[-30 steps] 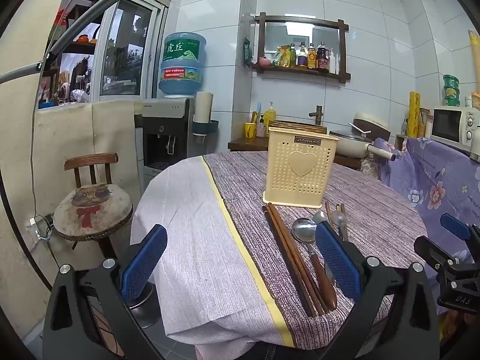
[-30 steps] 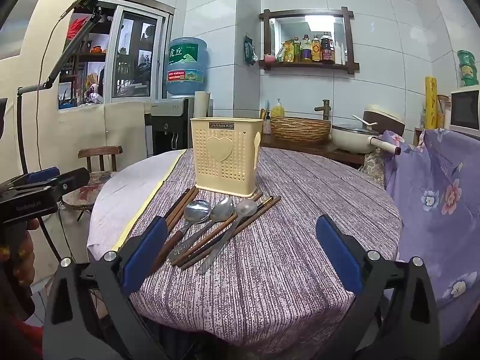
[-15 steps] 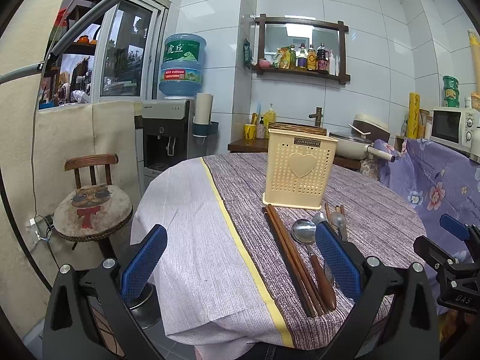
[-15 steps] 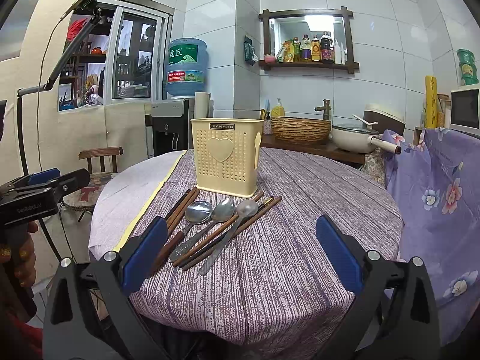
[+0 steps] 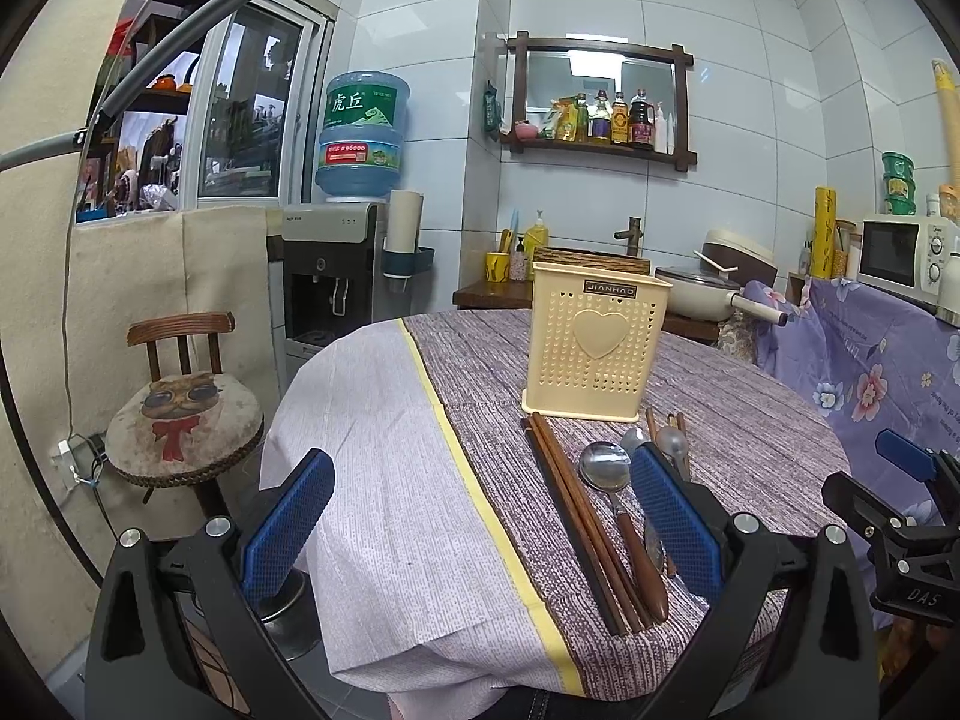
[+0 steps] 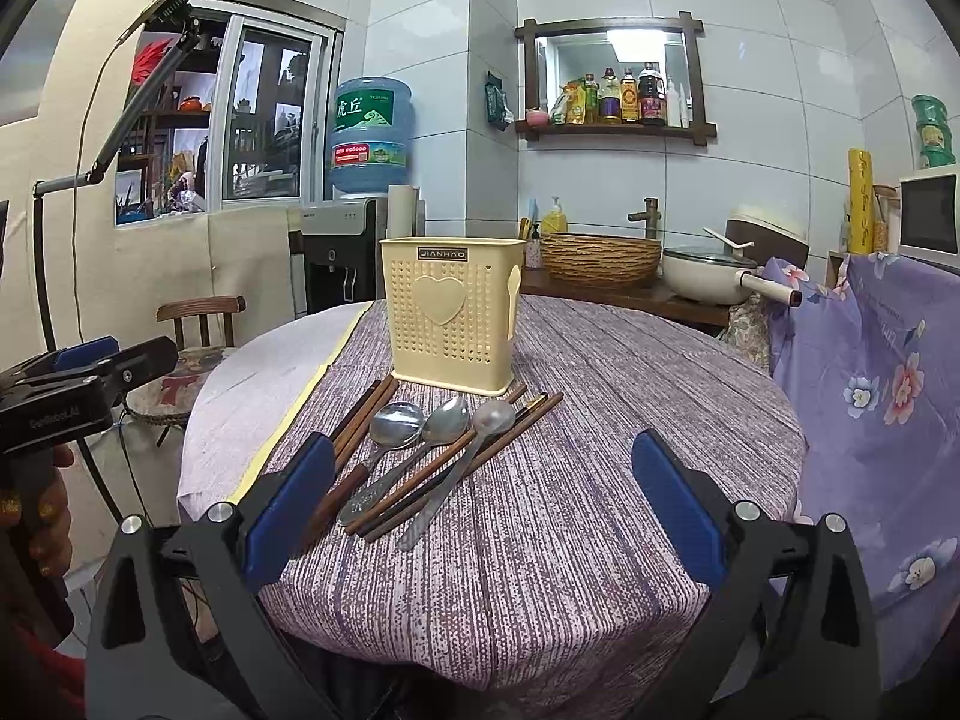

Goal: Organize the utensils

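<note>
A cream perforated utensil holder [image 6: 451, 315] [image 5: 595, 342] stands upright on the round table. In front of it lie dark wooden chopsticks [image 6: 365, 414] [image 5: 573, 516], a wooden-handled spoon [image 6: 393, 420] [image 5: 606, 471], two metal spoons [image 6: 447, 417] and more chopsticks [image 6: 456, 465]. My right gripper [image 6: 480, 498] hovers open at the table's near edge, with the utensils just beyond its left finger. My left gripper [image 5: 480, 522] is open over the table's left front edge; its right finger hides part of the spoons. Neither holds anything.
The table wears a purple striped cloth [image 6: 600, 420] over a white one with a yellow band [image 5: 456, 468]. A cushioned wooden chair [image 5: 183, 414] stands left of the table. A flowered purple cover [image 6: 888, 372] drapes at right. A counter with basket and pot lies behind.
</note>
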